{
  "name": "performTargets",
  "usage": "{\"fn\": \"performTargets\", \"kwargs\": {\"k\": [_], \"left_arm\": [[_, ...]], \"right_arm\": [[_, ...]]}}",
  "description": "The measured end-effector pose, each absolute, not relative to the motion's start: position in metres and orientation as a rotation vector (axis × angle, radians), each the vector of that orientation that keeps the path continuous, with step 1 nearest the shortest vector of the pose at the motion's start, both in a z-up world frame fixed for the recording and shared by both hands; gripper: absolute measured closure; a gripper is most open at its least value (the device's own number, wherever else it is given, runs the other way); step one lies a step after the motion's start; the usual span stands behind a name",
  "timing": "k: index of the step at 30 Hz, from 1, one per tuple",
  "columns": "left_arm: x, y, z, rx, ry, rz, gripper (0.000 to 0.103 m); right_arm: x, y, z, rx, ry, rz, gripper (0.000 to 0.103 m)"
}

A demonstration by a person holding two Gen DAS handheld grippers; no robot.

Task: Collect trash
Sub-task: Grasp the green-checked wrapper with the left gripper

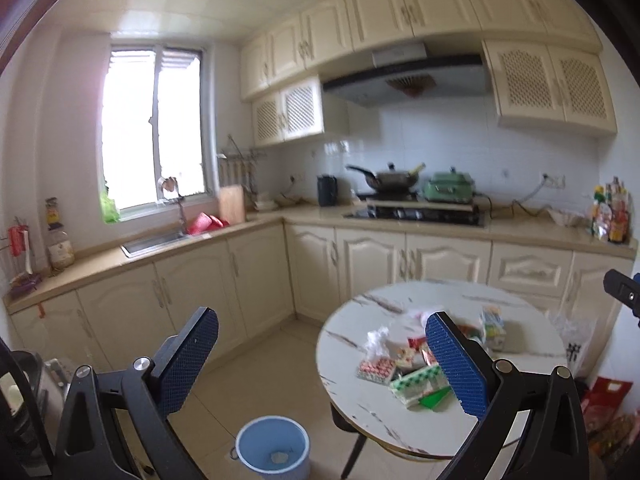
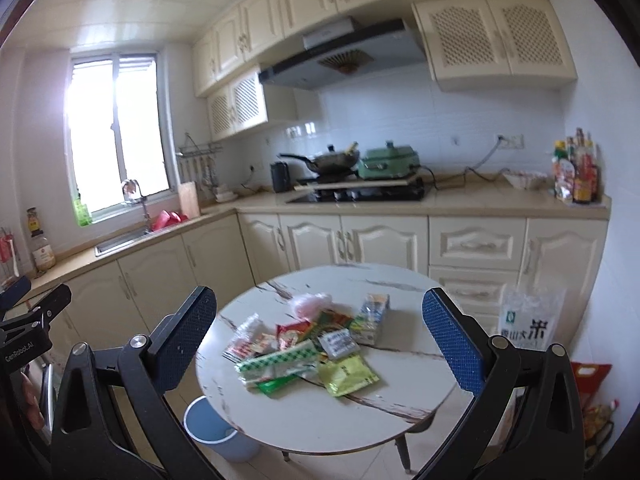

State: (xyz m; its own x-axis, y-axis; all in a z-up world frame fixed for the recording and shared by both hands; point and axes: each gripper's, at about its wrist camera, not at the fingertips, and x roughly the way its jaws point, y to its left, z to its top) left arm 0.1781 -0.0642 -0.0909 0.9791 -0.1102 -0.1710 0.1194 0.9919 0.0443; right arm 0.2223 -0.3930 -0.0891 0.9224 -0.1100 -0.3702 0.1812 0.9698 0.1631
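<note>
Both grippers, left gripper (image 1: 322,360) and right gripper (image 2: 320,344), spread wide, empty. Heaped colourful snack wrappers (image 2: 304,352) on round white marble-patterned surface (image 2: 320,420); light blue plastic bin (image 1: 273,446) on floor beside.

at the left edge of the right wrist view, the black body of the other handheld gripper (image 2: 24,344) carries white lettering reading "genrobot.ai". at the right, a clear plastic rice bag (image 2: 530,316) shows a large black "米" character; its smaller print is too blurred to read.
</note>
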Motion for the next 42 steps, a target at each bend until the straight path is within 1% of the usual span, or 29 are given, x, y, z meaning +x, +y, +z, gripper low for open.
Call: {"fn": "performTargets", "kwargs": {"k": [3,10,12,13,17,23,29,31,33,34,35,36,37,39,42], "left_arm": [[0.227,-0.076,-0.102,0.075,0.278,-0.228,0.001],[0.337,-0.114,-0.152,0.185,0.508,-0.409,0.001],[0.375,-0.135,-0.148,0.228,0.545,-0.432,0.001],[0.387,-0.141,-0.155,0.254,0.566,-0.454,0.001],[0.428,-0.168,-0.162,0.359,0.625,-0.531,0.001],[0.465,-0.194,-0.19,0.472,0.659,-0.576,0.001],[0.497,-0.208,-0.204,0.433,0.688,-0.614,0.001],[0.502,-0.207,-0.205,0.399,0.704,-0.64,0.007],[0.505,-0.205,-0.205,0.367,0.715,-0.651,0.019],[0.506,-0.204,-0.205,0.361,0.71,-0.647,0.023],[0.502,-0.204,-0.202,0.361,0.706,-0.64,0.032],[0.502,-0.204,-0.201,0.362,0.704,-0.635,0.036],[0.501,-0.203,-0.2,0.363,0.71,-0.639,0.037],[0.499,-0.2,-0.2,0.353,0.704,-0.635,0.043],[0.497,-0.189,-0.193,0.289,0.732,-0.641,0.045]], "right_arm": [[0.241,-0.412,-0.116,0.214,0.436,-0.177,0.0],[0.286,-0.446,-0.185,0.254,0.615,-0.205,0.0],[0.298,-0.453,-0.204,0.262,0.663,-0.208,0.0],[0.304,-0.455,-0.213,0.264,0.688,-0.208,0.0],[0.331,-0.456,-0.25,0.278,0.781,-0.165,0.0],[0.353,-0.454,-0.277,0.292,0.842,-0.13,0.0],[0.36,-0.454,-0.288,0.294,0.859,-0.125,0.0],[0.362,-0.455,-0.29,0.289,0.867,-0.128,0.0],[0.365,-0.455,-0.292,0.284,0.877,-0.121,0.0],[0.365,-0.455,-0.294,0.281,0.883,-0.117,0.0],[0.366,-0.455,-0.294,0.279,0.886,-0.116,0.0],[0.367,-0.454,-0.295,0.277,0.891,-0.117,0.0],[0.368,-0.453,-0.296,0.275,0.894,-0.118,0.0],[0.369,-0.452,-0.297,0.272,0.899,-0.111,0.0],[0.373,-0.447,-0.299,0.252,0.91,-0.092,0.0]]}}
